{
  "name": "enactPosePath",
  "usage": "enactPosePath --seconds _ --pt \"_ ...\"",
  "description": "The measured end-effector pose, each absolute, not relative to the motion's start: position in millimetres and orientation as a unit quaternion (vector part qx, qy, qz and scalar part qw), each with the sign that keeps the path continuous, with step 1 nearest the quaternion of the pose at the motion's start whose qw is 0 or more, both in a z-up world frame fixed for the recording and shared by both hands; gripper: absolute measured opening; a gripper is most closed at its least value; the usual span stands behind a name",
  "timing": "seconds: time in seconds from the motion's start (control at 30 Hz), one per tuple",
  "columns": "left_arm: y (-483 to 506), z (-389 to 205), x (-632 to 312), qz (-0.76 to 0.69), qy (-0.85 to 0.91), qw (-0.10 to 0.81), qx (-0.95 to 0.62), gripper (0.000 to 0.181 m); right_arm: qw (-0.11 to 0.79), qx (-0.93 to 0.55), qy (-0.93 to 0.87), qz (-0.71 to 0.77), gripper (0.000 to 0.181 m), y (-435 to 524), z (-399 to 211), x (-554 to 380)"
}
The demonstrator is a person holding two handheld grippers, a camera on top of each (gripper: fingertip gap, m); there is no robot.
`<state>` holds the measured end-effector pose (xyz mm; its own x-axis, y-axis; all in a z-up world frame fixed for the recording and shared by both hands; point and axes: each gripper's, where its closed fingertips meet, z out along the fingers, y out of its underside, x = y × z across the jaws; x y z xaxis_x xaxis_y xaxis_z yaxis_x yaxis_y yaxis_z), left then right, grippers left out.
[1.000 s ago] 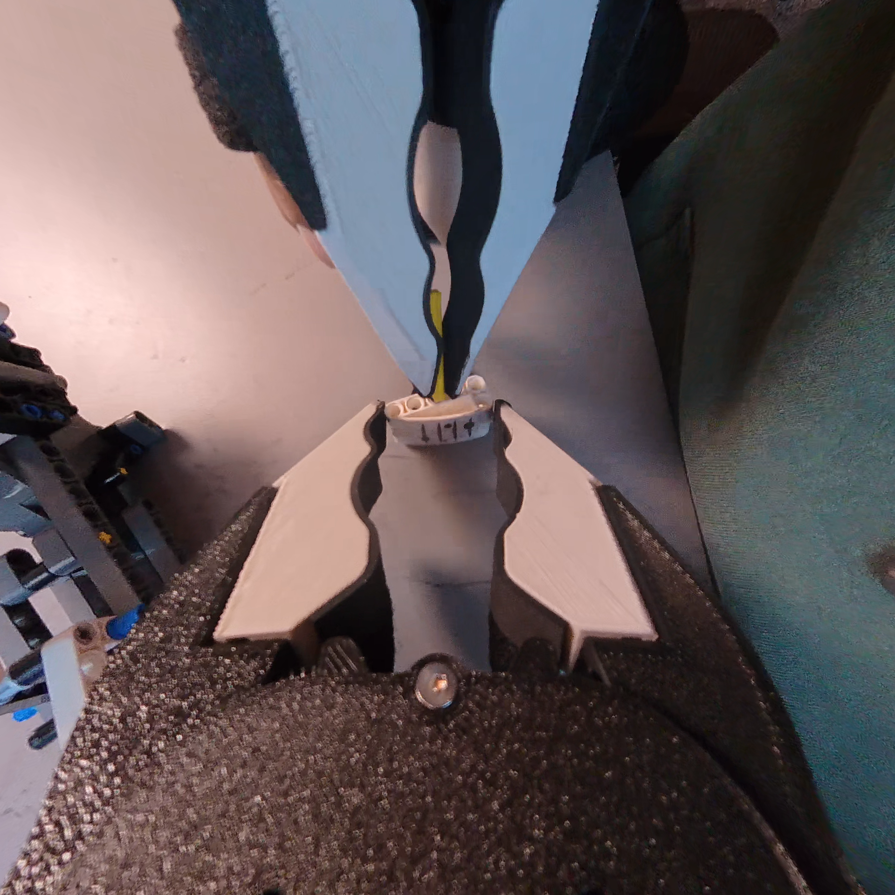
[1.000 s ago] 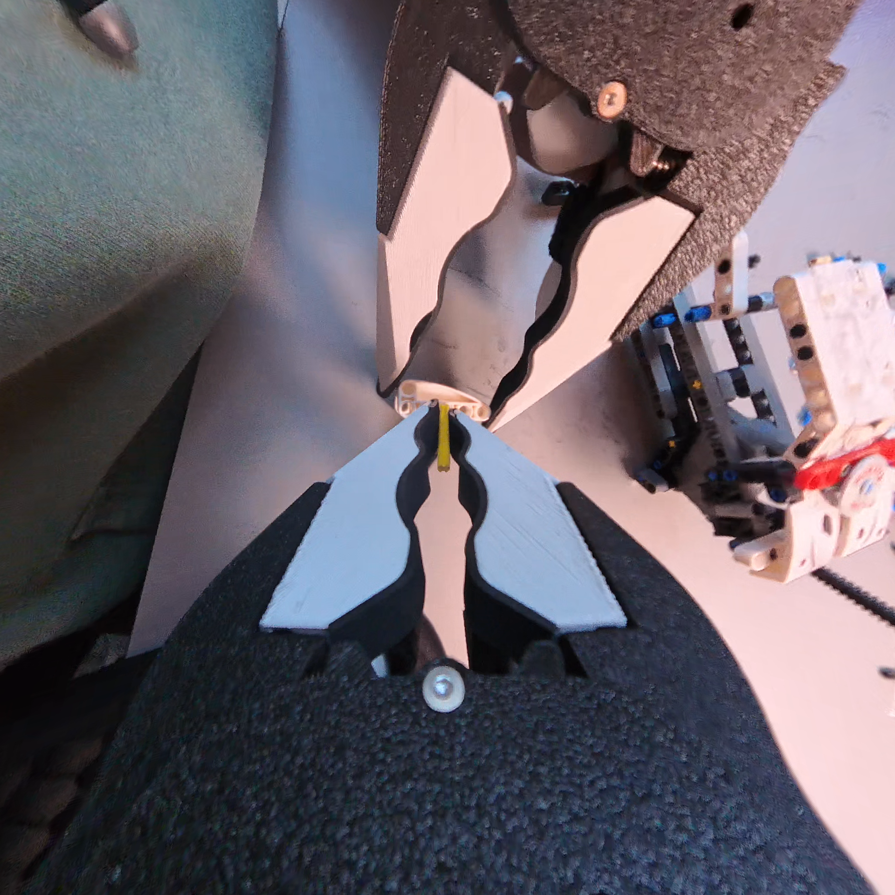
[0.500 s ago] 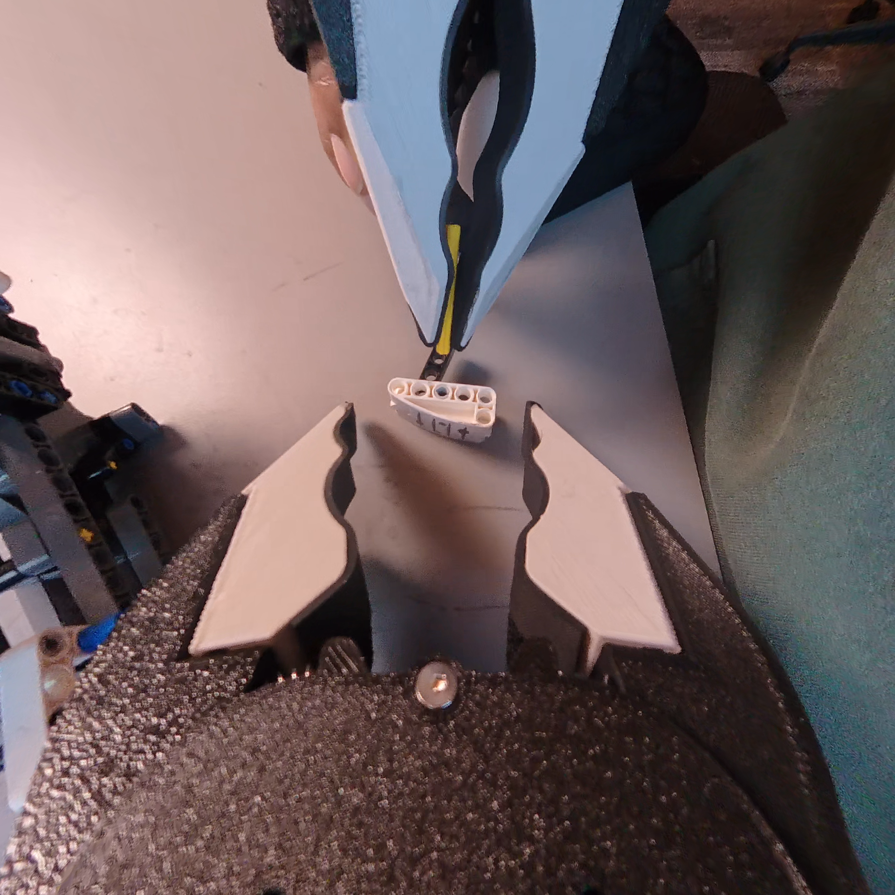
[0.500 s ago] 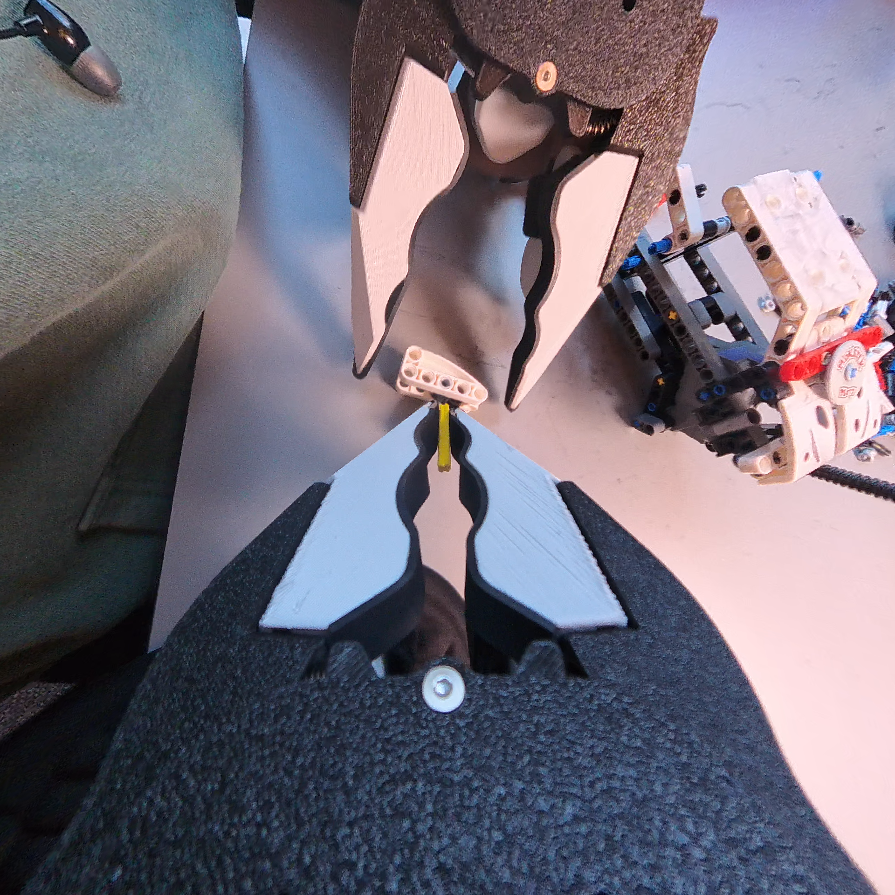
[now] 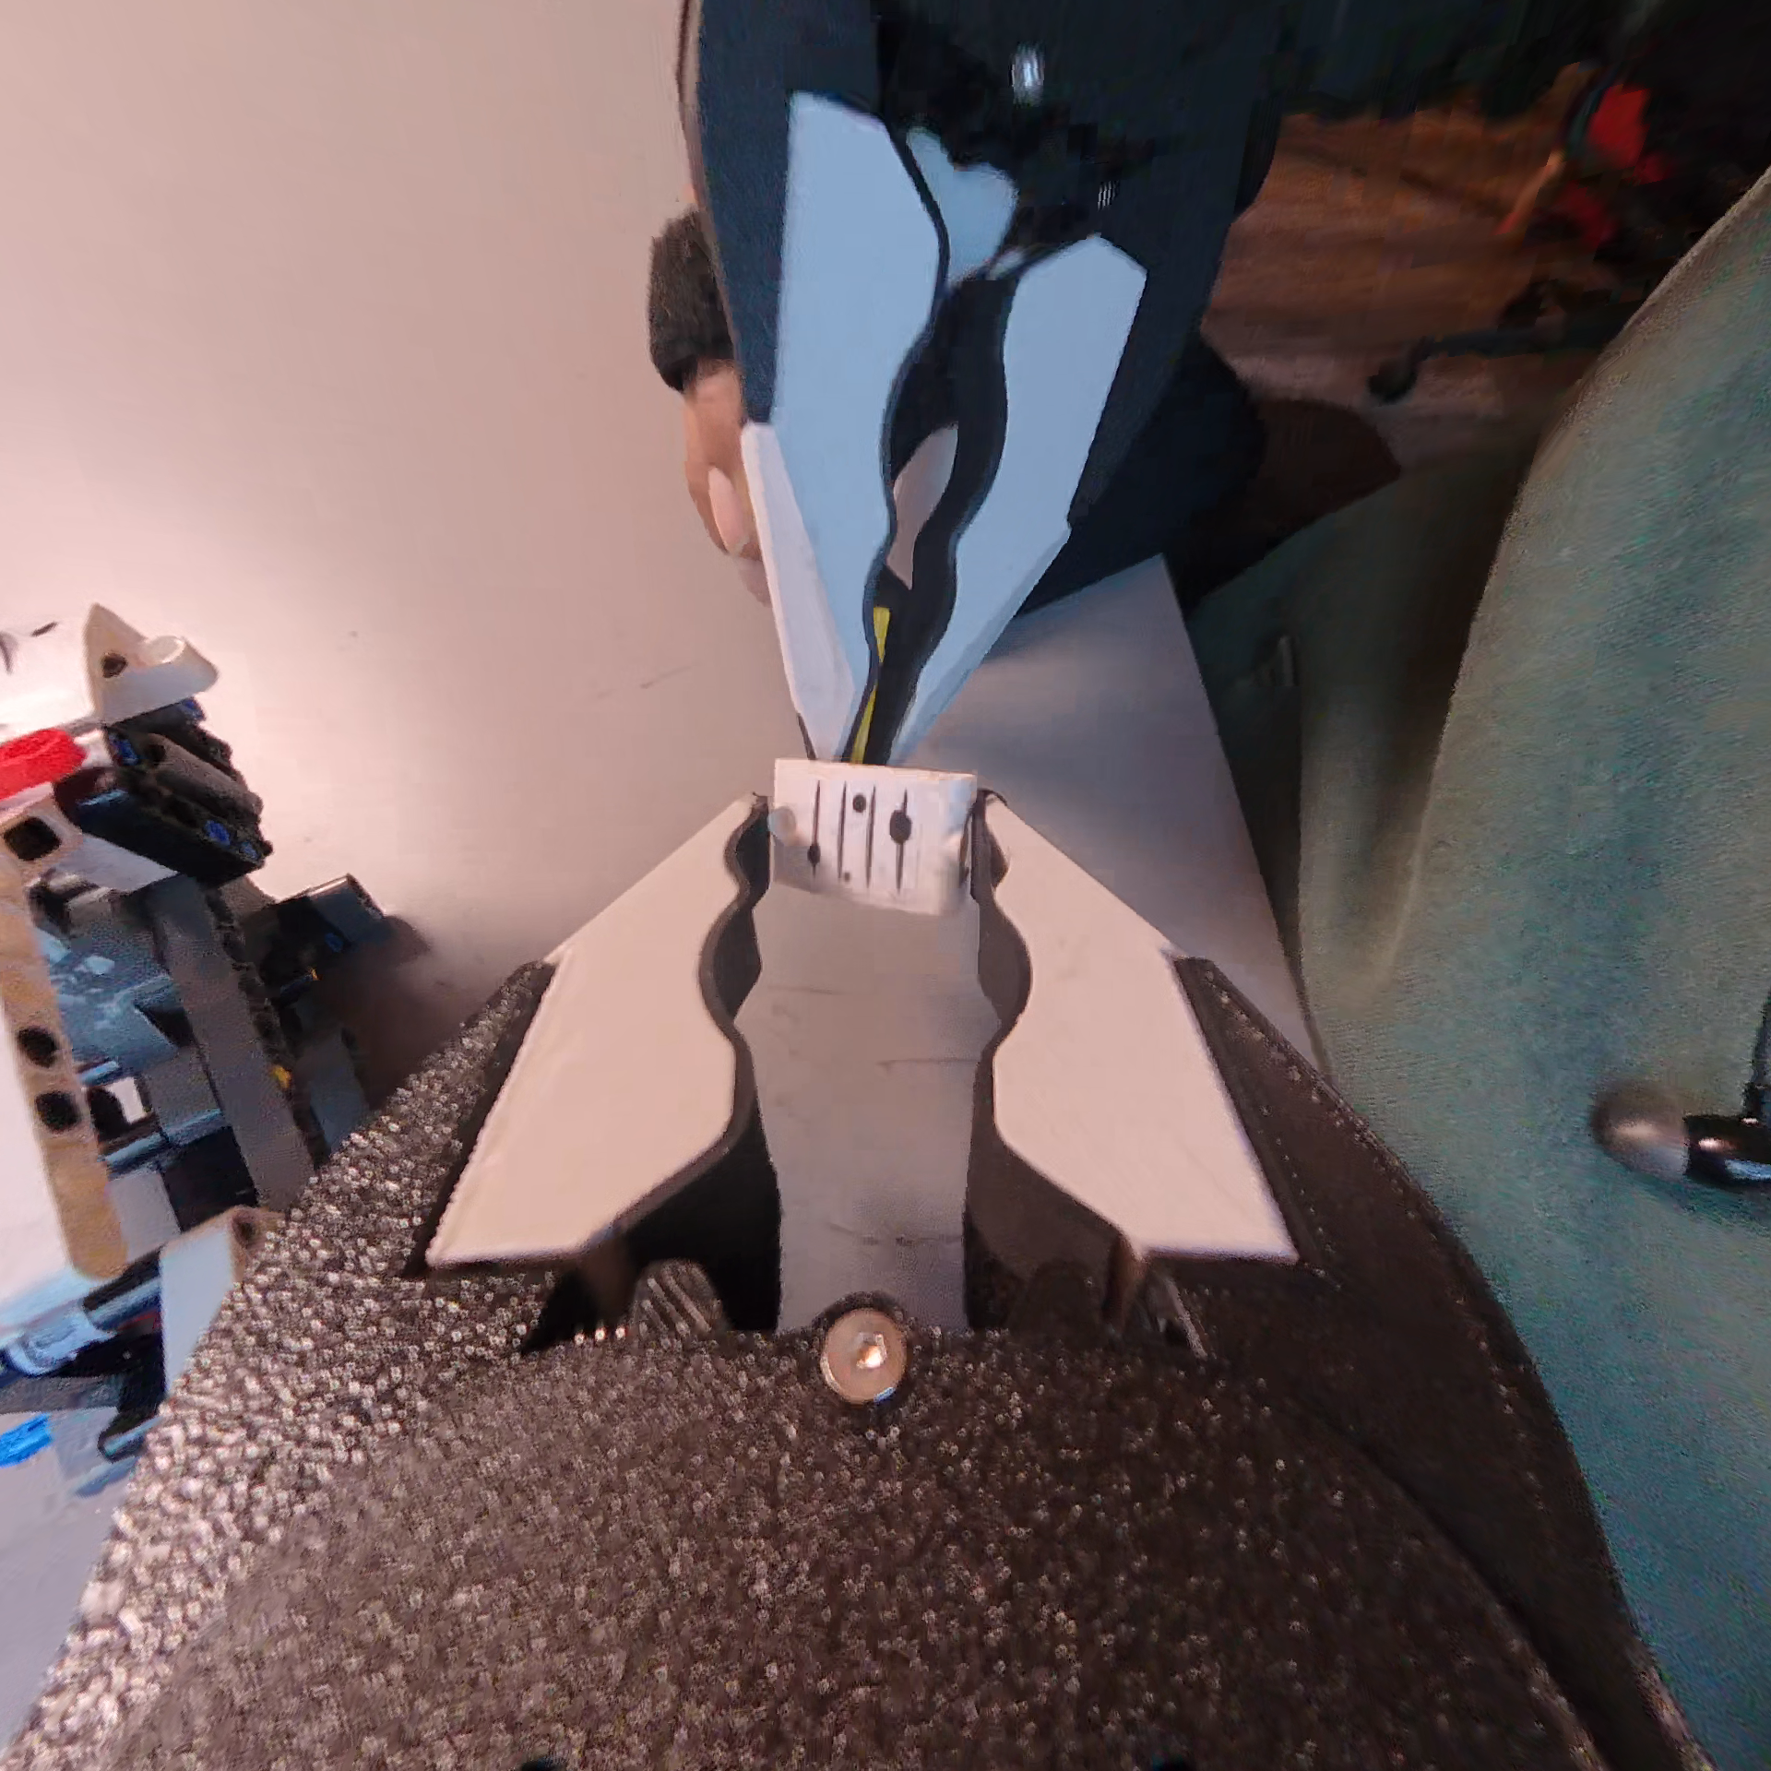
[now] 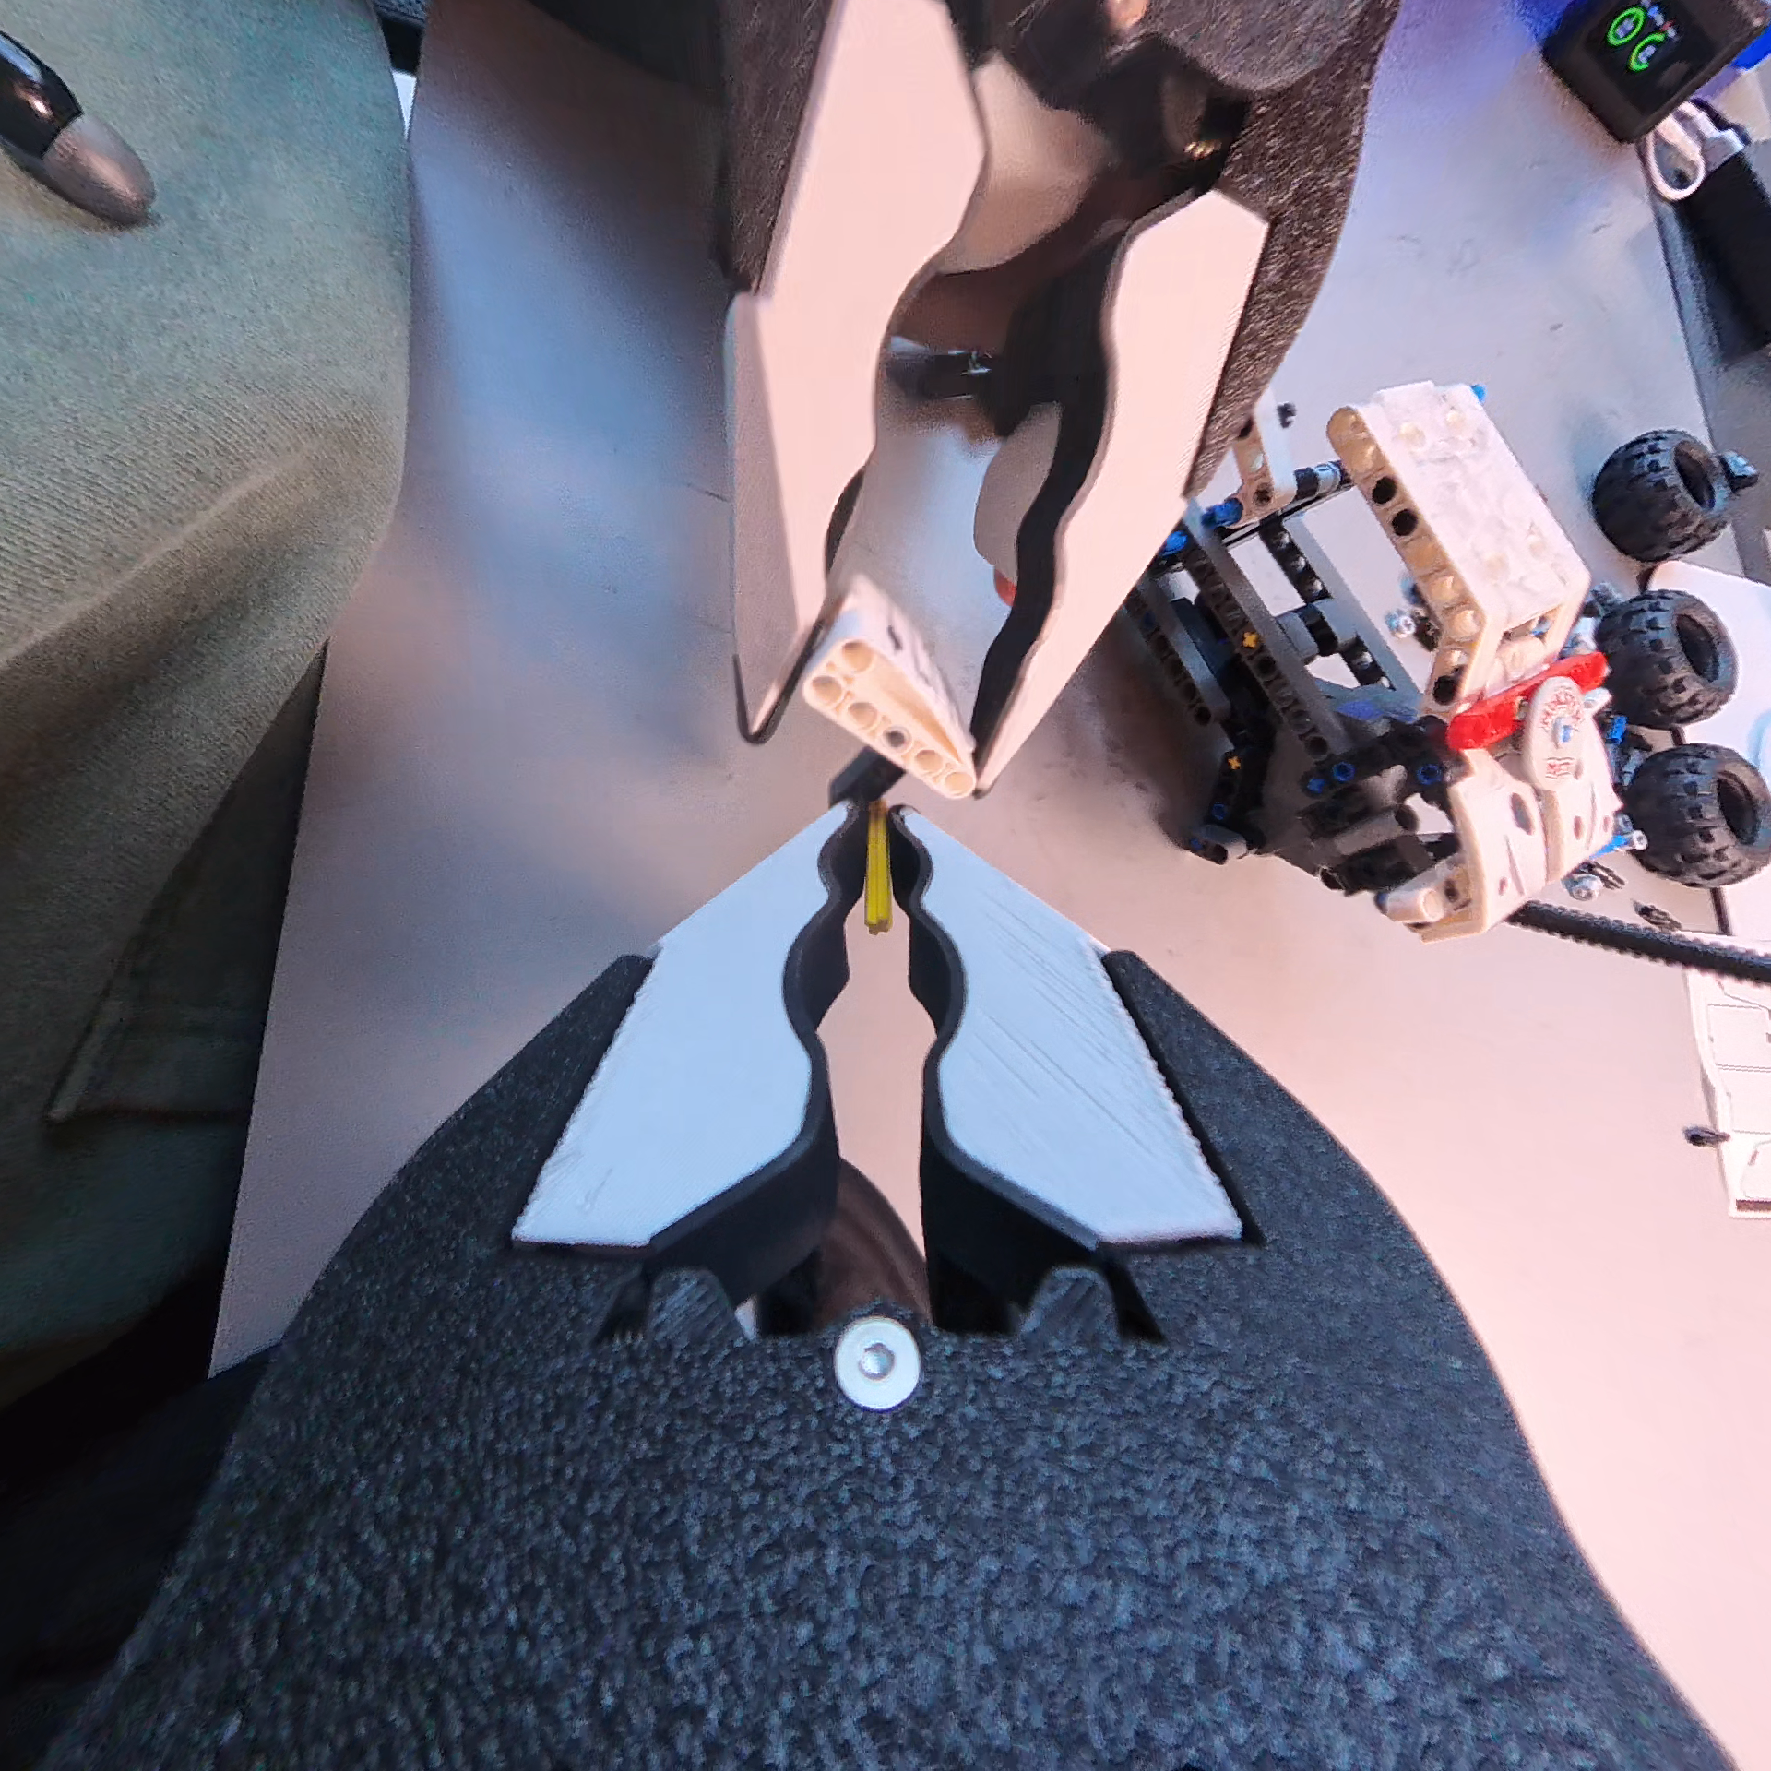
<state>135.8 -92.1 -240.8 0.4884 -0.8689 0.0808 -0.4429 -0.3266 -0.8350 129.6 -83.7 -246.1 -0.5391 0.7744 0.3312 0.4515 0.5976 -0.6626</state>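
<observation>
Left gripper [image 5: 870, 829] is clamped on a white panel [image 5: 867, 836], holes facing the right gripper [image 6: 874, 813], probably to steady it. That one pinches a yellow axle [image 6: 877, 867] tight, tip touching the panel. Truck model [image 6: 1418, 690] sits beyond the panel.

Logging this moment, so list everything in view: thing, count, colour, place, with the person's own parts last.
panel: one, white with dark marks, between the left gripper's jaws
axle: one, yellow, pinched at the right gripper's tips, a black piece at its far end by the panel
model truck: one, white, black and red, on the table beyond the grippers
loose wheels: at least three, black, beside the truck
device: one, black with lit screen, far corner
table: one, pale
green garment: one, the person's, at the table edge
left gripper: shut on the panel
right gripper: shut on the axle
</observation>
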Motion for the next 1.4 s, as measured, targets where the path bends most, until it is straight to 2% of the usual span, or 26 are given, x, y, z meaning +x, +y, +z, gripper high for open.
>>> enactPosePath --seconds 0.1,0.33,0.5,0.7,1.03,1.4 --pt "-91 -229 133 -0.313 0.396 0.402 -0.763 0.041 0.313 -0.362 -0.837 0.265 0.003 -88 -248 127" --pt "-88 -227 130 -0.240 0.426 0.432 -0.758 0.041 0.352 -0.364 -0.813 0.287 0.003 -86 -234 117" --pt "-85 -205 130 -0.226 0.421 0.480 -0.736 0.040 0.394 -0.354 -0.793 0.301 0.003 -90 -228 102" --pt "-79 -203 119 -0.199 0.403 0.488 -0.748 0.040 0.400 -0.368 -0.783 0.301 0.003 -78 -227 97" --pt "-68 -240 92 -0.115 0.366 0.401 -0.832 0.039 0.413 -0.405 -0.760 0.296 0.003 -58 -220 101" --pt "-72 -247 93 -0.089 0.380 0.389 -0.834 0.039 0.401 -0.388 -0.771 0.307 0.003 -71 -222 92"
